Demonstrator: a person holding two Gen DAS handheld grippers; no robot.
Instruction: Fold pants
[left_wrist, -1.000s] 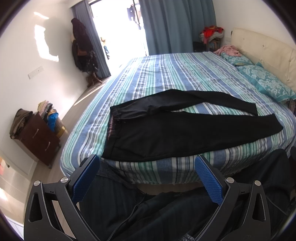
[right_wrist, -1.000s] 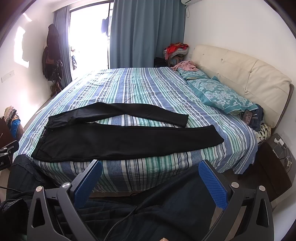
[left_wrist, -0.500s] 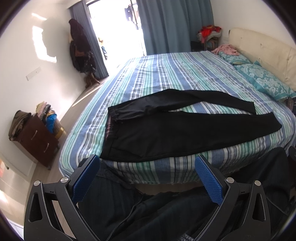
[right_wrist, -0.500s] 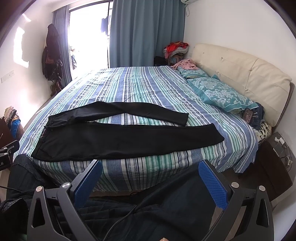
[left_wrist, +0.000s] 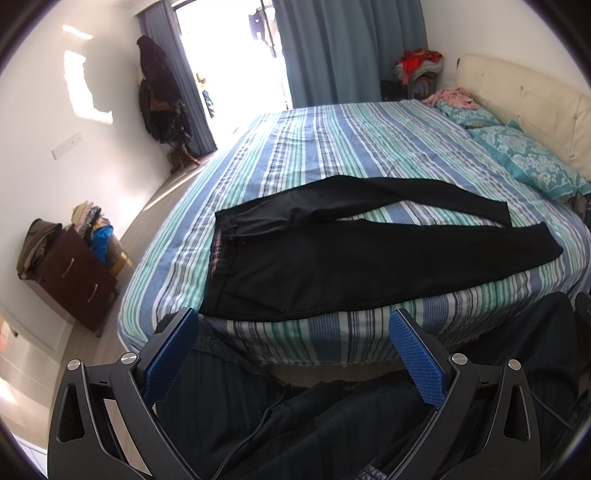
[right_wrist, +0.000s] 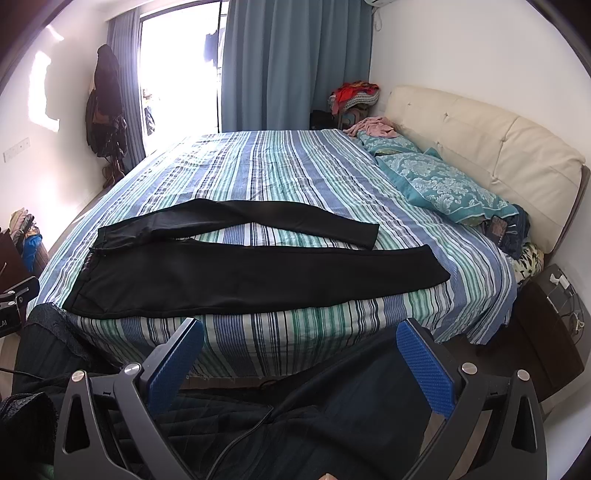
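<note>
Two grippers, both hanging back from the bed with nothing in them. The left gripper (left_wrist: 291, 354) has its blue-padded fingers (left_wrist: 168, 354) spread wide apart, and the right gripper (right_wrist: 299, 362) is the same deal, fingers (right_wrist: 423, 369) well apart and gripping nothing. Both sit low, in front of the near edge of the mattress, above some dark clothing that fills the bottom of each view.

The pants (left_wrist: 332, 258) (right_wrist: 236, 273) are black and laid out flat on the striped bedsheet (left_wrist: 332, 147) (right_wrist: 266, 170), close to the near edge of the bed. Waistband is at the left end, legs run off to the right. The legs are splayed: the near one lies pretty much straight along the bed edge, the far one angles away from it, so a wedge of stripes shows between them. A thin strip of reddish lining peeks out at the waistband.

Off to the right, teal patterned pillows (right_wrist: 443, 184) lean near the cream headboard (right_wrist: 480, 140), with a pink garment (right_wrist: 369, 125) dumped at the far end. A dark wooden dresser (left_wrist: 70, 273) piled with clothes stands on the floor left of the bed, and blue curtains (right_wrist: 295, 62) hang by the bright window.
</note>
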